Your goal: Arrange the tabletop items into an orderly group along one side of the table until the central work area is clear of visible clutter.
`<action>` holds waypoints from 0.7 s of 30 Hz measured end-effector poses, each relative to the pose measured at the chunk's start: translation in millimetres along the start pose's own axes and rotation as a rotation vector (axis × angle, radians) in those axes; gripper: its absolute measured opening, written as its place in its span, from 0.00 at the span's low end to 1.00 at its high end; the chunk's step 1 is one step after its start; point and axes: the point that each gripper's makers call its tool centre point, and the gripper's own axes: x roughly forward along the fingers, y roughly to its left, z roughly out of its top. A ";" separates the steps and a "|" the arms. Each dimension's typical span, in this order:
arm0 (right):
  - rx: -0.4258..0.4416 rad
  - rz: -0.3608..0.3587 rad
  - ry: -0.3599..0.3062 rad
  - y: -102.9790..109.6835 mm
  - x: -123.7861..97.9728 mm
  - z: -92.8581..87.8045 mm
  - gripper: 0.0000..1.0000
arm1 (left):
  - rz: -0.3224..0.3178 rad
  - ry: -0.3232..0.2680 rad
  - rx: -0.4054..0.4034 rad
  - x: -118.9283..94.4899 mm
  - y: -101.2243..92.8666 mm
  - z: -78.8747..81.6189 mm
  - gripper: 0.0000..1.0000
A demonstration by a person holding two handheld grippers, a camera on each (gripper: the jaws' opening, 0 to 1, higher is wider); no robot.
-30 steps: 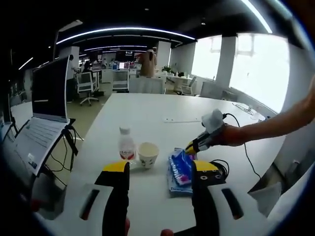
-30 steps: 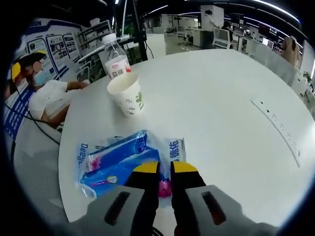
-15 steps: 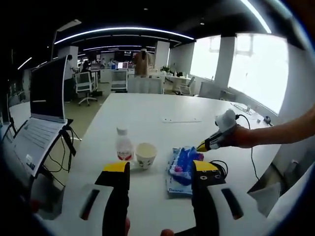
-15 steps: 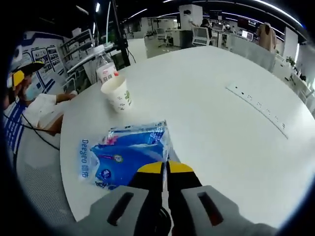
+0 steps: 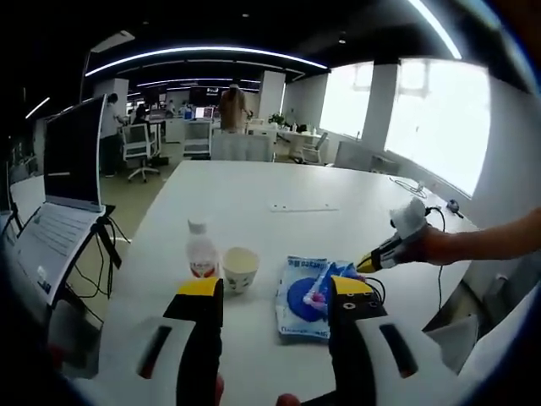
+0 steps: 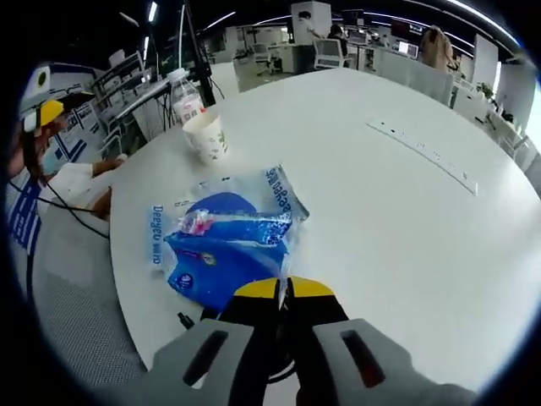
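A blue plastic packet (image 5: 304, 298) (image 6: 221, 244) lies on the white table (image 5: 254, 182) (image 6: 389, 237), one edge raised. My right gripper (image 6: 283, 291) (image 5: 378, 256) is shut on that edge, held by a hand reaching in from the right in the left gripper view. A white paper cup (image 5: 240, 268) (image 6: 209, 137) stands left of the packet, and a small clear bottle with a red label (image 5: 200, 253) (image 6: 187, 99) stands just beyond it. My left gripper (image 5: 275, 289) hangs open above the table's near edge, nothing between its yellow-tipped jaws.
An open laptop (image 5: 63, 190) sits on a stand off the table's left side. A flat power strip (image 5: 302, 207) (image 6: 421, 152) lies further across the table. A black cable (image 5: 378, 288) coils by the packet. A person in a yellow cap (image 6: 46, 127) sits beside the table.
My right gripper has drawn back with the packet's edge in it, dragging the packet away from the cup and bottle. The left gripper has stayed open.
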 end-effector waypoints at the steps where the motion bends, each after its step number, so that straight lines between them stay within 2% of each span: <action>1: 0.001 0.000 0.001 1.0 -1.0 -1.8 0.01 | 0.000 0.000 0.000 -0.9 -0.6 -0.9 0.49; 3: 0.009 0.001 -0.002 4.6 -5.3 -4.5 0.03 | 0.001 0.000 0.000 -2.0 -0.9 -1.7 0.49; 6: -0.020 0.040 -0.001 19.7 -12.1 -3.9 0.12 | 0.005 0.000 -0.005 -4.5 -0.2 -3.2 0.49; 8: -0.043 0.024 0.006 16.6 -12.4 -3.6 0.14 | 0.003 0.001 -0.009 -5.1 -0.9 -4.3 0.49; 13: -0.035 0.029 0.002 10.0 -7.9 2.1 0.21 | 0.002 0.001 -0.006 -7.3 -3.8 -4.5 0.49; 21: -0.139 0.075 0.064 10.9 6.8 4.8 0.27 | 0.013 -0.001 0.002 -12.0 -4.5 -4.6 0.49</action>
